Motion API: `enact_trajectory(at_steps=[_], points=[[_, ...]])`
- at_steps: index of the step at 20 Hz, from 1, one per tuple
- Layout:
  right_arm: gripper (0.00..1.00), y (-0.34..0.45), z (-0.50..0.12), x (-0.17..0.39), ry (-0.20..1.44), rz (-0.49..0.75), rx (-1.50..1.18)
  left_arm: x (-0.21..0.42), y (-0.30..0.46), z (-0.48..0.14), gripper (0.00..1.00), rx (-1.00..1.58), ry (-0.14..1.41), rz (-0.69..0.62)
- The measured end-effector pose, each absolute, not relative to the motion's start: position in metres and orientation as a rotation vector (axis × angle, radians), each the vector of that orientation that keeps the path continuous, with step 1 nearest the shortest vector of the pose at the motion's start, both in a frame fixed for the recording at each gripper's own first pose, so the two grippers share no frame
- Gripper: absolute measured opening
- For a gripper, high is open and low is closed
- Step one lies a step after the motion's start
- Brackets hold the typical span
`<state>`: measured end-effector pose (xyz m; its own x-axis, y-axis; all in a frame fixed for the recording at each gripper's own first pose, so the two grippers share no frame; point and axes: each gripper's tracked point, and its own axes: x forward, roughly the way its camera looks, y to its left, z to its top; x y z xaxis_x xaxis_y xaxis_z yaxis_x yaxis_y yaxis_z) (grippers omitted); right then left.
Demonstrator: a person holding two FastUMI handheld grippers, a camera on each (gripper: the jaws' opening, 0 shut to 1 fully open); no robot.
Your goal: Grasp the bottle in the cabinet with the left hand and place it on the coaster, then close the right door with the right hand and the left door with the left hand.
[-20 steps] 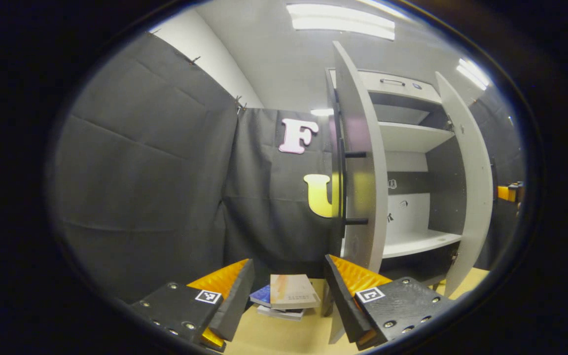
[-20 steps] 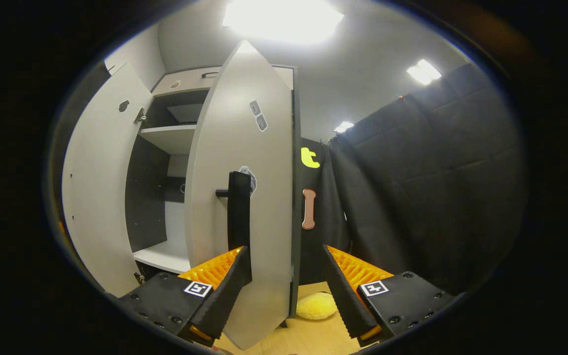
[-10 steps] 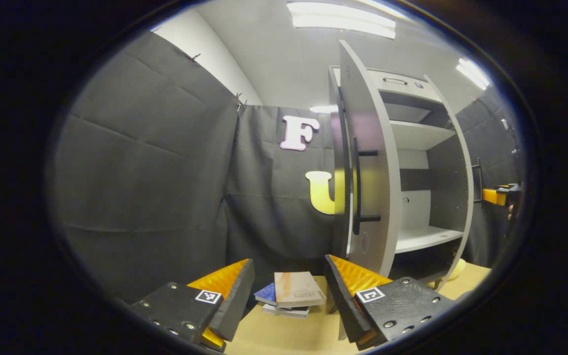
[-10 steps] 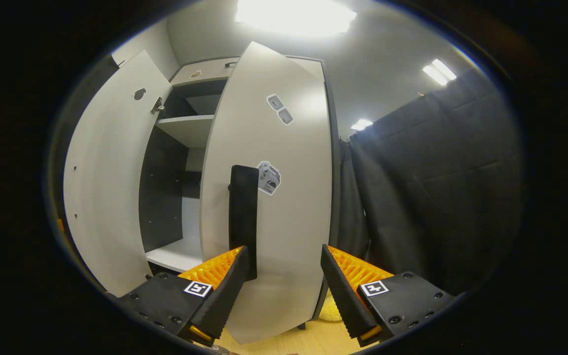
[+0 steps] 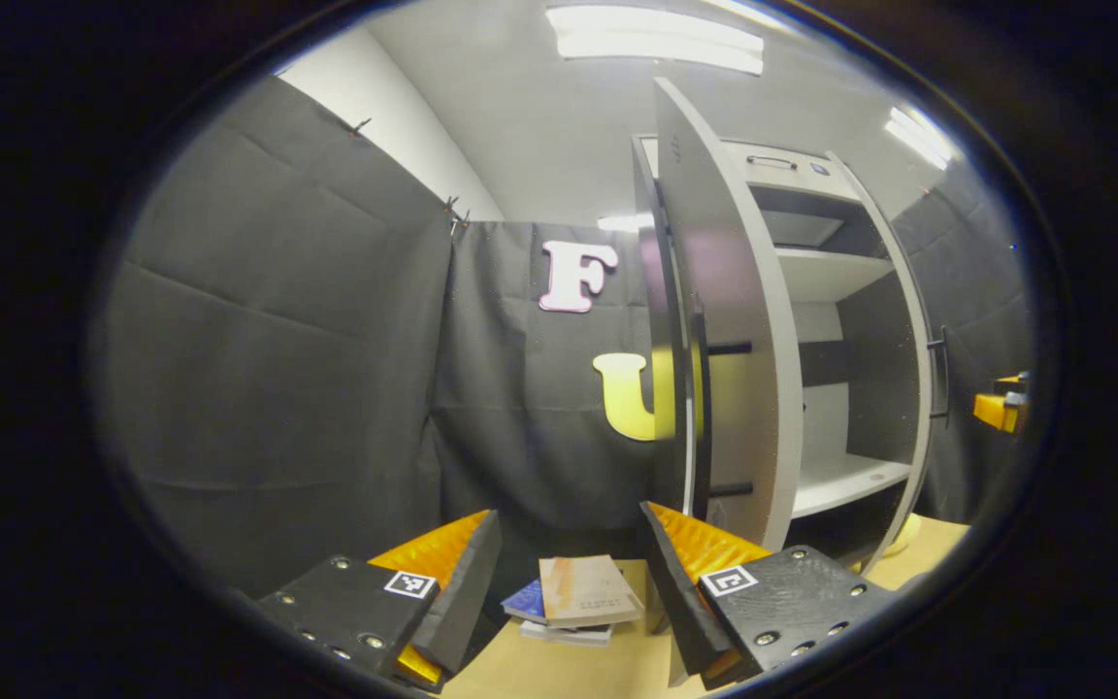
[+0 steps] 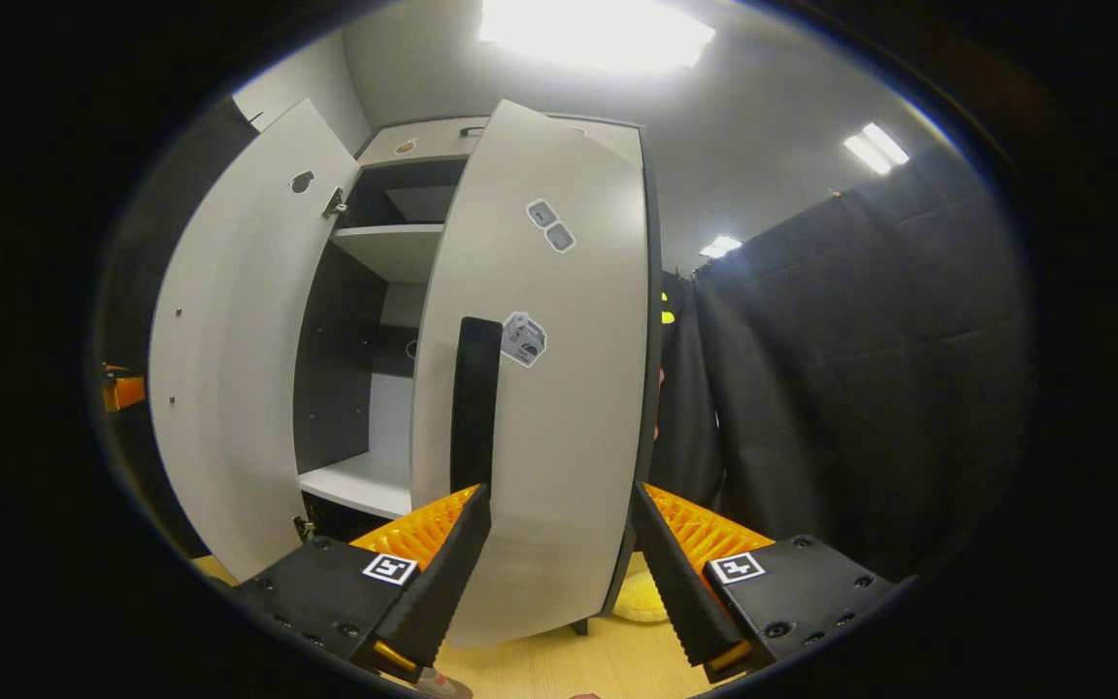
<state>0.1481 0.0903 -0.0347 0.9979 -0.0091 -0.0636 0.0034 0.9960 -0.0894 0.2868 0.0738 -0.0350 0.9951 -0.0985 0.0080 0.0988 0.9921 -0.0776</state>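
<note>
In the left gripper view, the left gripper [image 5: 569, 573] has its fingers [image 5: 467, 582] spread apart with nothing between them. Just beyond the gap lies a small stack of books [image 5: 578, 602] on the pale wooden desk [image 5: 559, 670], which sits in front of the cabinet [image 5: 840, 320]. The cabinet's left door [image 5: 724, 320] stands wide open, seen nearly edge-on just past the gripper's right-hand finger, its dark bar handle [image 5: 700, 417] on the outer face. Behind that door the cabinet's interior shows pale shelves, an upper shelf [image 5: 826, 272] and a lower shelf [image 5: 840, 476]; no bottle can be made out on them. At the cabinet's far side the right door [image 5: 918, 388] is swung almost closed.

In the right gripper view, the right gripper [image 6: 559, 563] likewise has its fingers [image 6: 443, 573] apart, holding nothing. They point at the outer face of the cabinet's right door [image 6: 540, 388], close to it; I cannot tell whether either finger touches the panel. The tip of the gripper's left-hand finger sits at the lower end of the door's dark vertical handle [image 6: 476, 408]. Small stickers [image 6: 523, 338] are stuck on the door beside the handle. Past this door's edge the open left door [image 6: 239, 349] and the cabinet's shelves [image 6: 394, 248] are visible. A yellow object [image 6: 639, 597] lies on the desk below the right door's corner.
</note>
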Motion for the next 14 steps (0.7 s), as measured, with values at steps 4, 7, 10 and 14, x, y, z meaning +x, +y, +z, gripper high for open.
enact_trajectory(at_steps=[4, 7, 10, 14], points=[[0.93, 0.071, -0.044, 0.130, 0.092, -0.006, -0.100, 0.302, 0.052, -0.026, 0.83, -0.068, -0.016, -0.107], [0.91, 0.054, -0.039, 0.122, 0.082, -0.014, -0.091, 0.307, 0.051, -0.027, 0.83, -0.040, -0.005, -0.076], [0.93, 0.037, -0.035, 0.117, 0.071, -0.026, -0.082, 0.306, 0.048, -0.029, 0.83, -0.078, 0.014, -0.076], [0.93, 0.022, -0.034, 0.112, 0.063, -0.033, -0.061, 0.299, 0.037, -0.025, 0.83, -0.052, 0.012, -0.060]])
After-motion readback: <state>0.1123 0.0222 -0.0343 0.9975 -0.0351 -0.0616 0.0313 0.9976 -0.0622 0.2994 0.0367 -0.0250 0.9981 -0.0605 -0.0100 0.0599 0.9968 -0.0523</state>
